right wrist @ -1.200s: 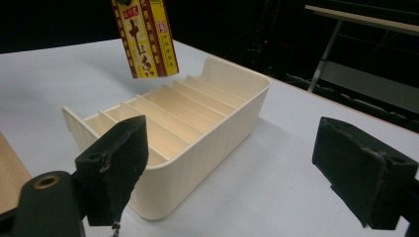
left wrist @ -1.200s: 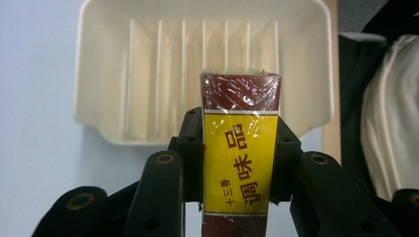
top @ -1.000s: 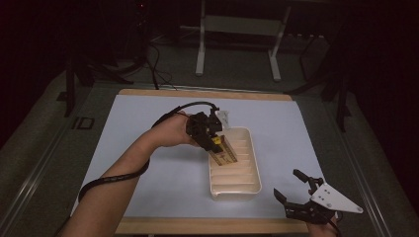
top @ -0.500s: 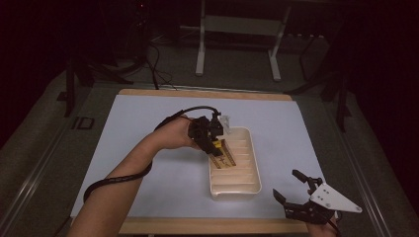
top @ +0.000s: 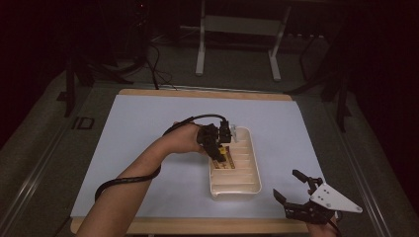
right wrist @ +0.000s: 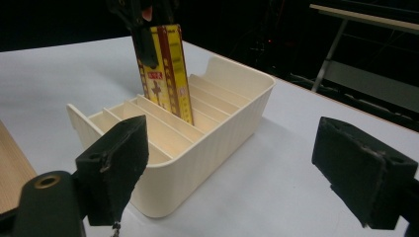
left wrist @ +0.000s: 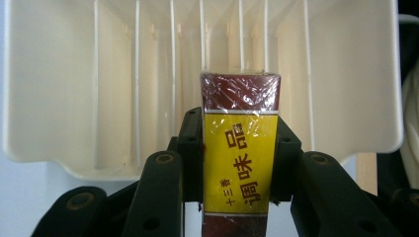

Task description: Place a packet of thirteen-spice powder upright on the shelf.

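A flat yellow and dark red box (left wrist: pixel 240 94) wrapped in clear film stands upright between my left gripper's (left wrist: pixel 240 148) jaws, which are shut on its two narrow sides. Its lower end dips into a cream tray (left wrist: pixel 49 98) divided by thin slats. In the high view the left gripper (top: pixel 217 145) hovers over the tray's (top: pixel 247 190) far left part with the box (top: pixel 223 157) under it. From the right gripper view the box (right wrist: pixel 165 69) sits in a slot near the tray's (right wrist: pixel 217 123) middle. My right gripper (top: pixel 286 183) stays open and empty at the table's front right.
The tray rests on a pale blue mat (top: pixel 148 128) over a wooden tabletop (top: pixel 197 226). A small white object (top: pixel 240 133) lies just beyond the tray's far end. Dark floor and metal stand legs (top: pixel 200 49) lie behind the table.
The left hand has come down and slightly toward the tray, lowering the box between the slats. The right gripper has stayed put.
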